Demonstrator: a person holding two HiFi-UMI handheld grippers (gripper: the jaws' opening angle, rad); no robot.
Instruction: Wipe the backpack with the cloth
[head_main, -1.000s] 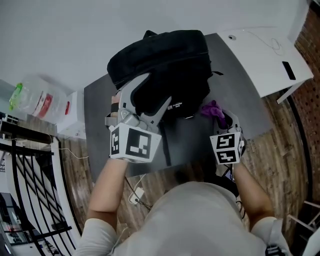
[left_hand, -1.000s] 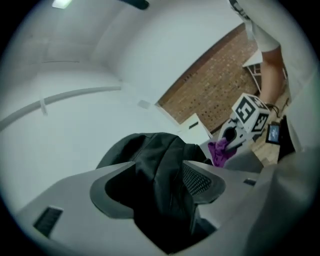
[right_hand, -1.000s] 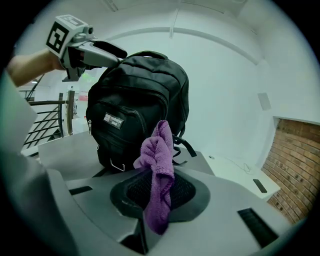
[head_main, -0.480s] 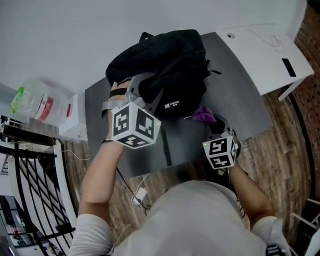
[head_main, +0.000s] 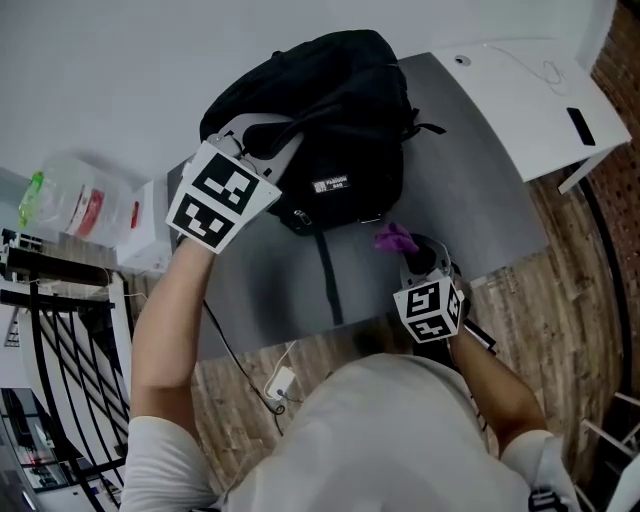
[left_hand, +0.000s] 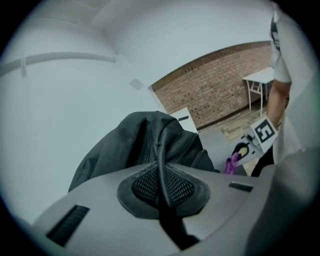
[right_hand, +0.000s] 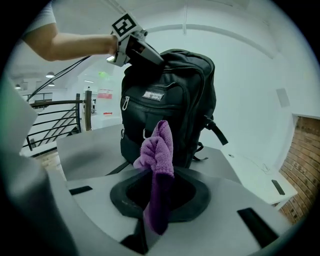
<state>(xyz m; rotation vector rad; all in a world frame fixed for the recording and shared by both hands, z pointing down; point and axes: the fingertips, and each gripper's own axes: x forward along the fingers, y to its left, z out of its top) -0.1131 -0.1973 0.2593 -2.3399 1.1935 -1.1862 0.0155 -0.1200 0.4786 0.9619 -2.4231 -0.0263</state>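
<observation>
Left claw (left_hand: 163, 186): just clamped strap (left_hand: 161, 150) of black fabric backpack (head_main: 330, 110), steadying it.
Right claw (right_hand: 157, 200): pinches purple cloth (right_hand: 159, 147) for wiping.

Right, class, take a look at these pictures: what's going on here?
A person holds a two-jaw tool in each hand over a grey table. The left tool has just been closing its jaws, which now pinch a strap at the top of the black backpack. The backpack stands upright. The right tool grips a purple cloth, held low near the backpack's front. Wiping does not look to have started.
</observation>
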